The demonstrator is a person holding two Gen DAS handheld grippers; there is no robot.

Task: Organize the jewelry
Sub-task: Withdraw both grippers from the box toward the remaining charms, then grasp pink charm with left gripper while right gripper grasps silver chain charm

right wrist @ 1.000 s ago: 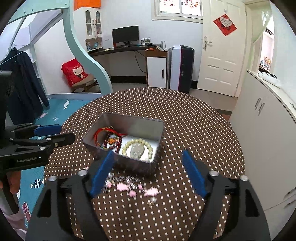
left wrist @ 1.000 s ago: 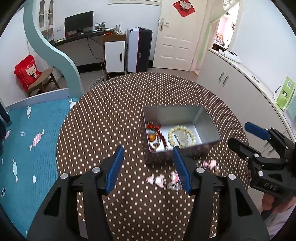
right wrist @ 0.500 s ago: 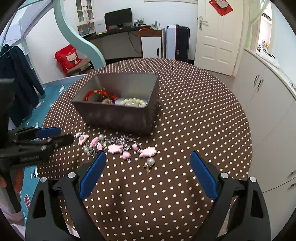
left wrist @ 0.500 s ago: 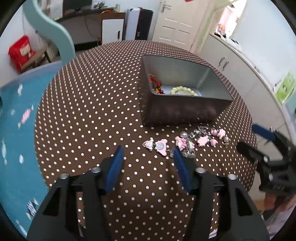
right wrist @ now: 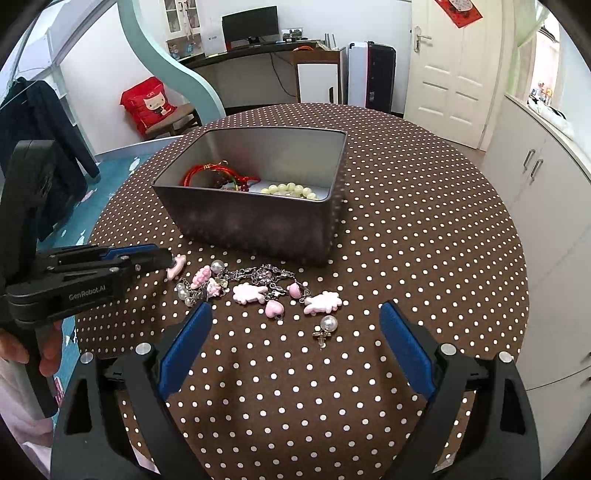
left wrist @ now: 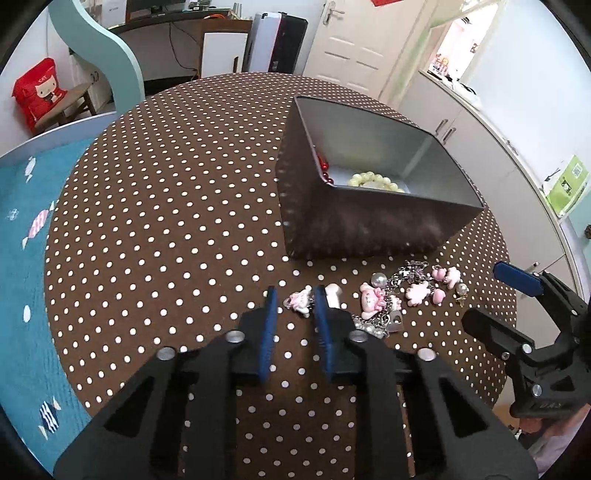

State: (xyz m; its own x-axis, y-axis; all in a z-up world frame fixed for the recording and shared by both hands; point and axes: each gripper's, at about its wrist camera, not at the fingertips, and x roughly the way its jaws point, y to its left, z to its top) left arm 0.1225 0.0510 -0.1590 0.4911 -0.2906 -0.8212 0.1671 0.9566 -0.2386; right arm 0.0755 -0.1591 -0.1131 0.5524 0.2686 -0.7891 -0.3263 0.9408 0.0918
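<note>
On the left gripper point(right wrist: 168, 260), white lettering reads "GenRobot.AI".

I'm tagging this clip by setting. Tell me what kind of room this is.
Probably a bedroom or child's room at home: a teal bed frame, a desk with a monitor, and a polka-dot table holding a jewelry tin.

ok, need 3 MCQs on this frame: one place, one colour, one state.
1. The pink charm bracelet lies: A in the tin; B on the dotted tablecloth in front of the tin; C on the floor.
2. The round beads at the right inside the grey metal tin are: A pale yellow-green; B black; C blue.
3. The right gripper is: A shut on a charm; B open, empty; C inside the tin.

B: charms lie on the cloth. A: pale beads show over the rim. B: fingers spread, nothing between.
</note>
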